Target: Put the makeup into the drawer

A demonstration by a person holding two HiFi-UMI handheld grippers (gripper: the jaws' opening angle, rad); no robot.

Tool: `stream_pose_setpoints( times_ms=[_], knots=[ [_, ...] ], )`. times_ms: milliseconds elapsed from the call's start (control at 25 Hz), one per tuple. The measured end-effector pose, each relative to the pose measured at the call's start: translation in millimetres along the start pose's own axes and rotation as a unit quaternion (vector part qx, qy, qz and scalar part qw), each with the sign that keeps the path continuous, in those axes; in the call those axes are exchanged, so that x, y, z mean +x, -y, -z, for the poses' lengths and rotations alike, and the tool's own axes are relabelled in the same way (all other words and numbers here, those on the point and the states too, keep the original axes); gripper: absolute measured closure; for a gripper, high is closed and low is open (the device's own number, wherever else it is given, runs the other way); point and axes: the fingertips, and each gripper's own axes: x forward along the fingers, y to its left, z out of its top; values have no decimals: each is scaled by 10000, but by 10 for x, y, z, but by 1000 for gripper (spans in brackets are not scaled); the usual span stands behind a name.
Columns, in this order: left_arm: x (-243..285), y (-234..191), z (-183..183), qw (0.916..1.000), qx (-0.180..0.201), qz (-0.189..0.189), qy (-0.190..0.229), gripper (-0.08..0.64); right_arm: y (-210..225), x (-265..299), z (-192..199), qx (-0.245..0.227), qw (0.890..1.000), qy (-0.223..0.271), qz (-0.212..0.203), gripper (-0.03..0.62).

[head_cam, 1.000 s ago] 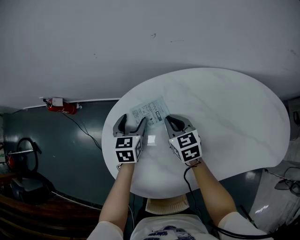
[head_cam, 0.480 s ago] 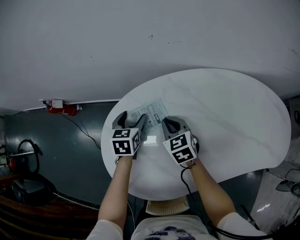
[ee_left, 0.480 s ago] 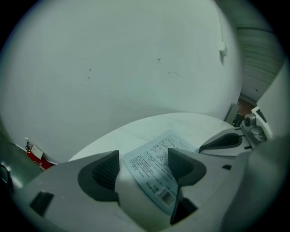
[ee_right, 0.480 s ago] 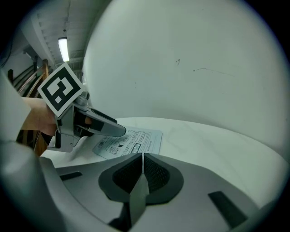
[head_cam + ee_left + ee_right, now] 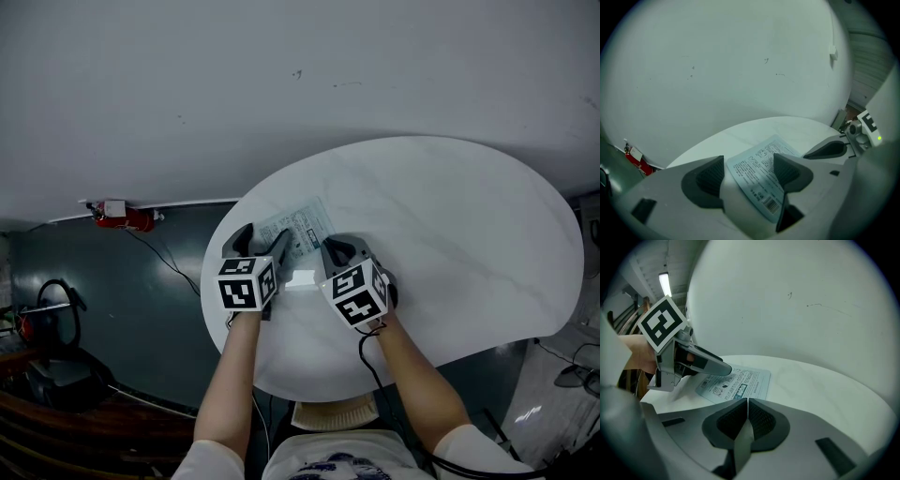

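Makeup packet (image 5: 754, 180) between open left fingers (image 5: 791, 171)

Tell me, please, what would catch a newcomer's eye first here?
The left gripper, open, and the right gripper, shut, each bearing a black-and-white marker cube, are side by side at the left of the white oval table. Just beyond them lies a flat printed packet.

left tongs (image 5: 265, 236) apart, right tongs (image 5: 330, 246) shut
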Motion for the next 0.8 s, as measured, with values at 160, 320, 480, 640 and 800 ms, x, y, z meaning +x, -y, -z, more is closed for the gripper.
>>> stream_pose_setpoints(
  times_ms=[160, 320, 480, 640, 800],
  knots=[
    [2, 35, -3, 10000, -20, 42, 13, 195, -8, -4, -2, -69, 10000, 12, 38, 566],
    [-3, 36, -2, 9999, -129, 94, 34, 196, -9, 7, 0, -90, 10000, 21, 26, 566],
    [-13, 27, -2, 9999, -136, 69, 44, 229, -6, 10, 0, -103, 9999, 35, 29, 566],
    [-9, 9, 4, 10000, -61, 11, 25, 275, 5, 16, 9, -103, 9999, 35, 32, 566],
    [-30, -56, 17, 10000, 22, -81, -11, 365, 3, 22, 15, -112, 9999, 36, 57, 566]
  ],
)
